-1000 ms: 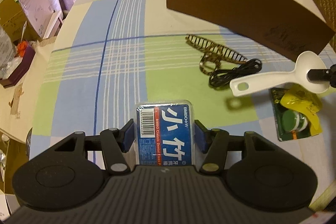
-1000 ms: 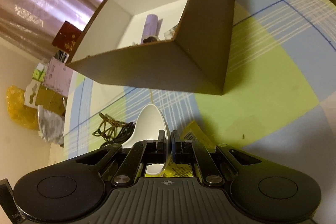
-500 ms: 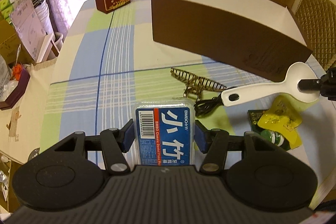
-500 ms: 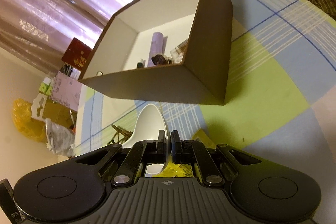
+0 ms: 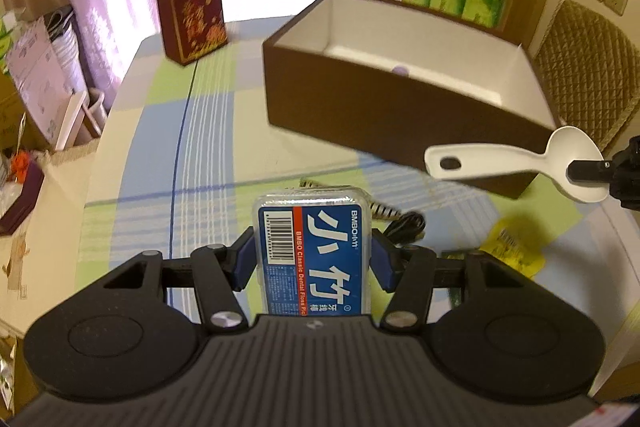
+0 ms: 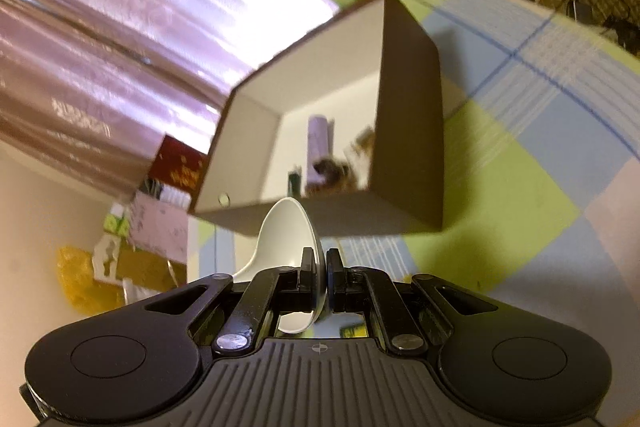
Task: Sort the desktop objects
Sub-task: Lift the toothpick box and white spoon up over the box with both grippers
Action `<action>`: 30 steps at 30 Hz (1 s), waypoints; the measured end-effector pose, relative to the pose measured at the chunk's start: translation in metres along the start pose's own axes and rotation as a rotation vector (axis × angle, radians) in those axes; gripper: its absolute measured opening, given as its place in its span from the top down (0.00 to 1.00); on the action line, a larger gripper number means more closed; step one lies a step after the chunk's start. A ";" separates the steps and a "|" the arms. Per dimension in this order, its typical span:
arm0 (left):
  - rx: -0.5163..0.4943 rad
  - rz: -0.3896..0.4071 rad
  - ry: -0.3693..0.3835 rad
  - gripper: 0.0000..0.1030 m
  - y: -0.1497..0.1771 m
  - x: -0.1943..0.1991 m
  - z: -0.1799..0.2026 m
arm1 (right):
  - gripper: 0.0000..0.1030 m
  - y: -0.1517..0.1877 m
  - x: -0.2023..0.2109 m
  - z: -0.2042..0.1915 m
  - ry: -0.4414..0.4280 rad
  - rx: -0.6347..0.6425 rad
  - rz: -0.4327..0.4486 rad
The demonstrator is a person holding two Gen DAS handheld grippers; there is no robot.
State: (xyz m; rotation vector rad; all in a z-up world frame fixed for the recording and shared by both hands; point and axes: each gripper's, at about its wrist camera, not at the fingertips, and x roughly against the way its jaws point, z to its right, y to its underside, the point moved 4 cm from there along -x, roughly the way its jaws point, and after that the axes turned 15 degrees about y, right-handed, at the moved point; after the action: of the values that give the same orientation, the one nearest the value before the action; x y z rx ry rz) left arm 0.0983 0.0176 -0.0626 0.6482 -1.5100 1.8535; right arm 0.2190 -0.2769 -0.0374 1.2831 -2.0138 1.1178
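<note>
Nearest, left gripper [image 5: 313, 261] clamped across the short sides of a floss box [image 5: 312, 255]: light, rigid, slick plastic, long axis running away toward the brown box [image 5: 384, 115]. Right gripper [image 6: 319, 281] pinched shut on the spoon [image 6: 290, 239] bowl's thin rim, handle pointing left, probably prone to swivelling. Both held above the table, short of the box.

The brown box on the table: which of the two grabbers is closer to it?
Right. The right gripper, pinching the white spoon, hangs by the brown box's corner. The left gripper, clamping the floss case, sits further back.
</note>
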 end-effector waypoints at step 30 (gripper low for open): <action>-0.200 0.120 0.082 0.49 -0.188 -0.065 0.035 | 0.98 -0.144 -0.068 -0.023 0.111 -0.135 0.120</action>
State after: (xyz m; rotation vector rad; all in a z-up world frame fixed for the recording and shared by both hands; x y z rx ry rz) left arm 0.2814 -0.0046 0.0207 0.3908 -1.6839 1.7638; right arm 0.3773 -0.2557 -0.0230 1.0229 -2.0675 1.0620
